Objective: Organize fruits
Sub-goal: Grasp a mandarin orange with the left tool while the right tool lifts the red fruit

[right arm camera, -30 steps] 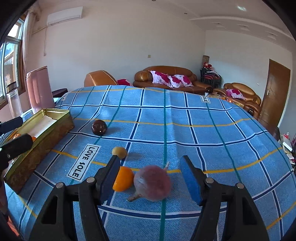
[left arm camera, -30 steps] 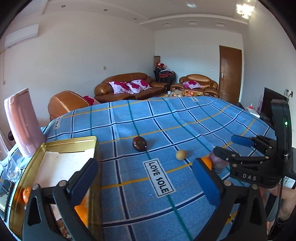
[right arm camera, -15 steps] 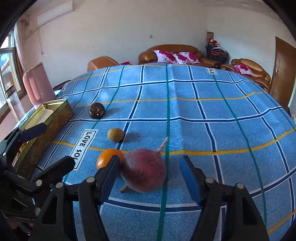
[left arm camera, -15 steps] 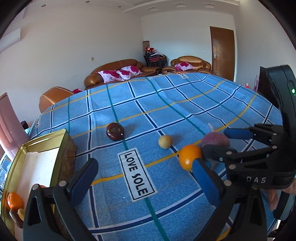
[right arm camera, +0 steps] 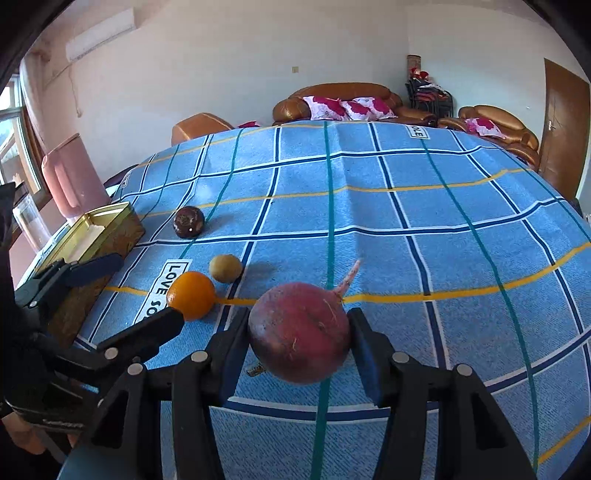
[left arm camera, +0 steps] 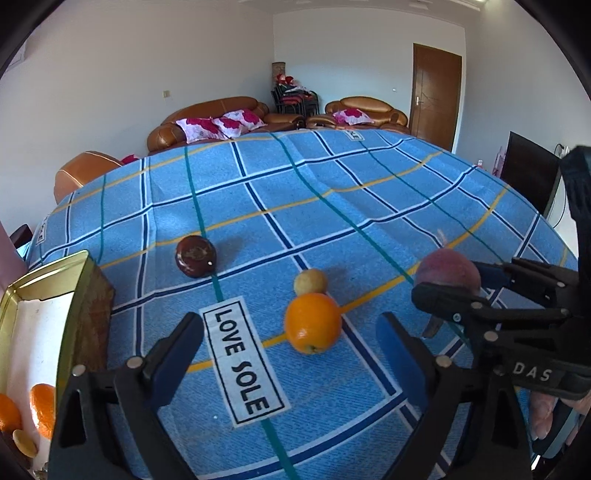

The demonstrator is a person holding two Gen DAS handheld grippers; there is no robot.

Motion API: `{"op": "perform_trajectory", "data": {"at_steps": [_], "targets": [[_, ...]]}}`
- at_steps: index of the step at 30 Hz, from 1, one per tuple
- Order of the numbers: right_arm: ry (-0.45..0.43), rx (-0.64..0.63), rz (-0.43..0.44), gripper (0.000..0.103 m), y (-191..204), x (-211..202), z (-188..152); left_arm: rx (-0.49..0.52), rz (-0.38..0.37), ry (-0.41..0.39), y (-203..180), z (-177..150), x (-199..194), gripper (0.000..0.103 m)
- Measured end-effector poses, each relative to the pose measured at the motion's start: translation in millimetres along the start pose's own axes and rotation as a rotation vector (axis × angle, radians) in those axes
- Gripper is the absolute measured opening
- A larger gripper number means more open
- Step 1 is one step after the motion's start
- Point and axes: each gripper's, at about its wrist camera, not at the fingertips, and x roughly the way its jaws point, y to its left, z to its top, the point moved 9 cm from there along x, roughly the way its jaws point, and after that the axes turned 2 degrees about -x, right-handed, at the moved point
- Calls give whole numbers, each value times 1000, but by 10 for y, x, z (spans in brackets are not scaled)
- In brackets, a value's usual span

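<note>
white "love sole" label [left arm camera: 243,363]; right gripper [right arm camera: 299,341] fingers clamp beet [right arm camera: 299,332], left gripper [left arm camera: 291,354] spread wide.

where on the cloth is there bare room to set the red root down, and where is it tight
Bare: the far cloth beyond the dark fruit, and right of the red root. Tight: the orange and small yellow fruit, beside the left gripper and tin.

Room: white walls [left arm camera: 147,74]; brown leather sofa [right arm camera: 332,96] with pink-flowered cushions [right arm camera: 343,107]; matching armchair [left arm camera: 365,110]; brown wooden door [left arm camera: 436,99] at right; air conditioner [right arm camera: 99,35] high on the wall; window [right arm camera: 14,147] at left — daylight; dark screen [left arm camera: 532,177].
</note>
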Motion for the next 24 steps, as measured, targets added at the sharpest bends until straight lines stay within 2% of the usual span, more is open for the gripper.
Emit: {"op": "perform_trajectory", "data": {"at_steps": [2,4,5,7,8,10,17,24], "targets": [[-17,4,-20,54,-35,-33,19,-4,1,11,-5,19,64,87],[-26,-1,-29,54,-43,-50,31,14,-5,41,-51,15,156,67],[-25,-2,-29,54,-38,-46,34,14,-15,64,-71,0,211,67],[-25,-3,-33,54,-43,-49,37,16,-50,106,-114,-33,294,56],[-24,-3,-35,54,-46,-46,36,23,-63,122,-139,-55,322,53],[-17,-4,-31,54,-45,-33,35,25,-70,128,-157,-65,333,39],[-33,-29,-35,54,3,-57,49,-15,-103,78,-100,-35,199,39],[-83,-56,-31,54,66,-157,82,-12,-108,-32,-90,66,-20,39]]}}
